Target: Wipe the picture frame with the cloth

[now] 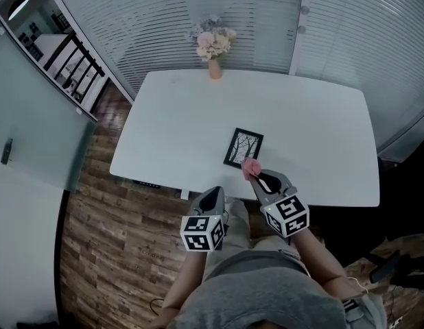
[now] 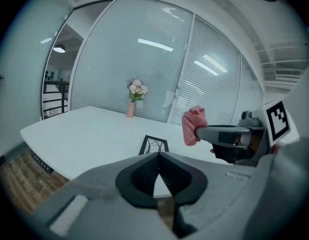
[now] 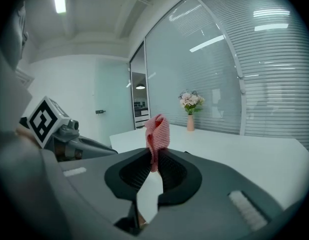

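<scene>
A small black picture frame (image 1: 243,147) with a branch drawing lies flat on the white table (image 1: 178,136) near its front edge; the left gripper view shows the frame (image 2: 154,145) just beyond the jaws. My right gripper (image 1: 254,173) is shut on a pink cloth (image 1: 250,168), held above the table edge just right of the frame's near corner. The cloth (image 3: 157,133) sticks up from the closed jaws in the right gripper view. My left gripper (image 1: 215,193) hangs shut and holds nothing, off the table's front edge, short of the frame.
A pink vase of flowers (image 1: 214,46) stands at the table's far edge, against slatted blinds. Wooden floor (image 1: 109,238) lies left of and below the table. A black railing (image 1: 75,60) stands at far left. The person's torso fills the bottom of the head view.
</scene>
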Motion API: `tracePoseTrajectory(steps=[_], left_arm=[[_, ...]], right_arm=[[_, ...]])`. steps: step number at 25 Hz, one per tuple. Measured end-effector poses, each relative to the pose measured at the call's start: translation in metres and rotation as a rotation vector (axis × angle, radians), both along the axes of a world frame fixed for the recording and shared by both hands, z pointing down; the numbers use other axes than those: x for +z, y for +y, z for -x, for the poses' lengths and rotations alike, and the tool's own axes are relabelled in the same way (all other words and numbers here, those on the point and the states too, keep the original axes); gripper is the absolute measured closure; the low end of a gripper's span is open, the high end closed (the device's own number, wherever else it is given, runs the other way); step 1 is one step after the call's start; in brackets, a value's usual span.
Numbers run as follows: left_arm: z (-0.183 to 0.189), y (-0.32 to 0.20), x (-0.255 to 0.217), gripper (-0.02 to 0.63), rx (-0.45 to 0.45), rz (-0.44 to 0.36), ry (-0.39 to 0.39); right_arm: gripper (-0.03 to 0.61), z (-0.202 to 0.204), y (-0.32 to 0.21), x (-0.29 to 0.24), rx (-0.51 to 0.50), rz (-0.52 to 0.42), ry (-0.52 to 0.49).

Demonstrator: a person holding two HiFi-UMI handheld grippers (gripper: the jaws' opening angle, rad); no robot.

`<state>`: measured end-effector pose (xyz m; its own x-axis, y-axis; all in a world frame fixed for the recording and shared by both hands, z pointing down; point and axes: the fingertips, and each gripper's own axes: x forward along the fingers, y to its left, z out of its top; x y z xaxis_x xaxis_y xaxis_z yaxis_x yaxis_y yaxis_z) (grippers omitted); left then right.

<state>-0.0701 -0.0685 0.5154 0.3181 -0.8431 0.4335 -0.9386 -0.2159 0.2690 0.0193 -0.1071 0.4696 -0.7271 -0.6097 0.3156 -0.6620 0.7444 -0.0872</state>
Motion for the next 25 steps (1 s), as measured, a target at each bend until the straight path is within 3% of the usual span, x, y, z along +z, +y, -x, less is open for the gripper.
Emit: tracePoseTrajectory(steps=[11,25], left_arm=[[0.0,-0.056,0.023,0.612,0.072,0.053,-0.013],[0.007,-0.108,0.072,0.612,0.136,0.168,-0.014]], right_arm=[[0.538,0.007,-0.08,0.014,0.045,-0.015,0.077],[0.538,0.029,-0.157,0.066,0.054,0.016,0.251]])
